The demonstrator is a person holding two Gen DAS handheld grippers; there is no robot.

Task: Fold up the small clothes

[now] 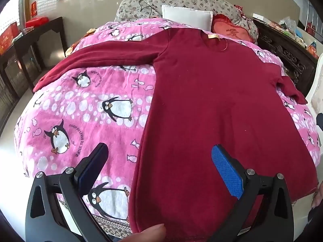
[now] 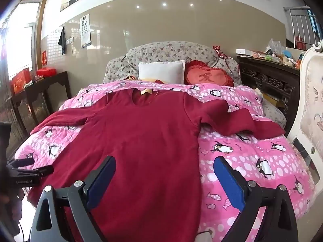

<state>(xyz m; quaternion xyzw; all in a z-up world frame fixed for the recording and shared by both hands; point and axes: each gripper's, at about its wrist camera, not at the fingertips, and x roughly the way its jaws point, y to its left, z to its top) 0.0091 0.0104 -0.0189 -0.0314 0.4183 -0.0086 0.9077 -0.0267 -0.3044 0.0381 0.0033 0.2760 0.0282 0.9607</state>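
A dark red long-sleeved top (image 1: 212,100) lies flat, front down, on a pink penguin blanket (image 1: 84,104), neck at the far end, both sleeves spread out sideways. My left gripper (image 1: 159,157) is open and empty, hovering above the top's left hem edge. In the right wrist view the top (image 2: 141,141) fills the middle. My right gripper (image 2: 164,171) is open and empty over the top's lower right side. The left gripper (image 2: 30,167) shows at the left edge there.
A white pillow (image 2: 162,71) and a red heart cushion (image 2: 208,76) lie at the bed's head. A dark side table (image 2: 40,92) stands left, a carved dark cabinet (image 2: 268,80) right, and a white chair (image 2: 310,104) at the far right.
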